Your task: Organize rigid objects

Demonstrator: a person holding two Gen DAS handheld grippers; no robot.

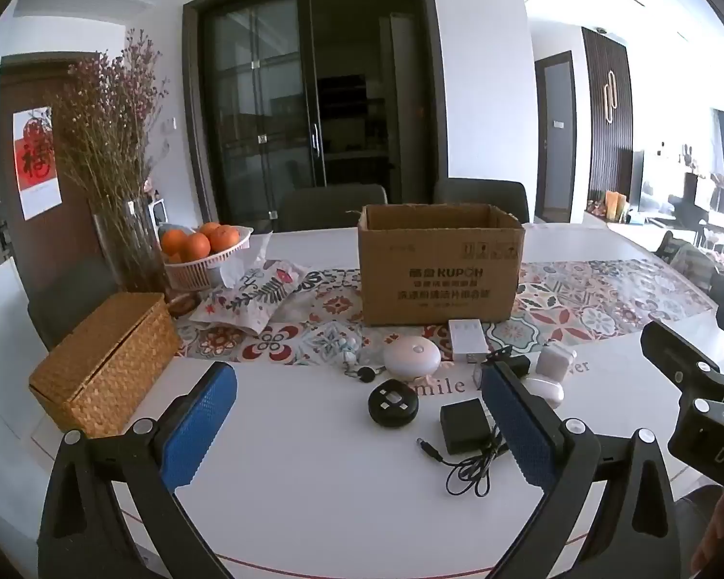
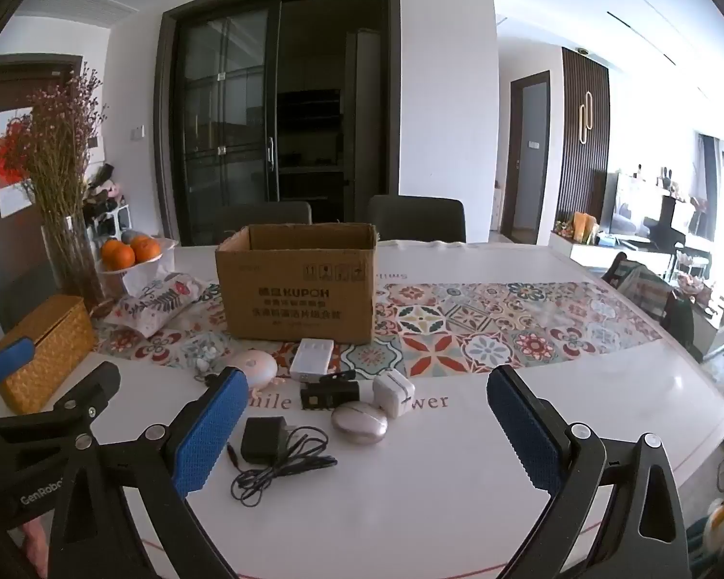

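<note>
An open cardboard box point(image 1: 440, 270) point(image 2: 297, 296) stands on the patterned runner. In front of it lie small devices: a black round puck point(image 1: 393, 403), a black power adapter with cord point(image 1: 462, 425) point(image 2: 263, 440), a white dome point(image 1: 411, 360) point(image 2: 254, 369), a white rectangular charger point(image 1: 467, 339) point(image 2: 312, 359), a white plug cube point(image 1: 555, 362) point(image 2: 393, 392), an oval case point(image 2: 359, 425) and a black clip device point(image 2: 328, 392). My left gripper point(image 1: 357, 427) is open and empty above the table, near the puck. My right gripper point(image 2: 362, 429) is open and empty, over the oval case.
A wicker box point(image 1: 104, 364) point(image 2: 43, 357) sits at the left edge. A vase of dried flowers point(image 1: 130, 246), a basket of oranges point(image 1: 205, 251) and a floral pouch point(image 1: 253, 301) stand behind it. Two chairs point(image 2: 415, 217) are at the far side.
</note>
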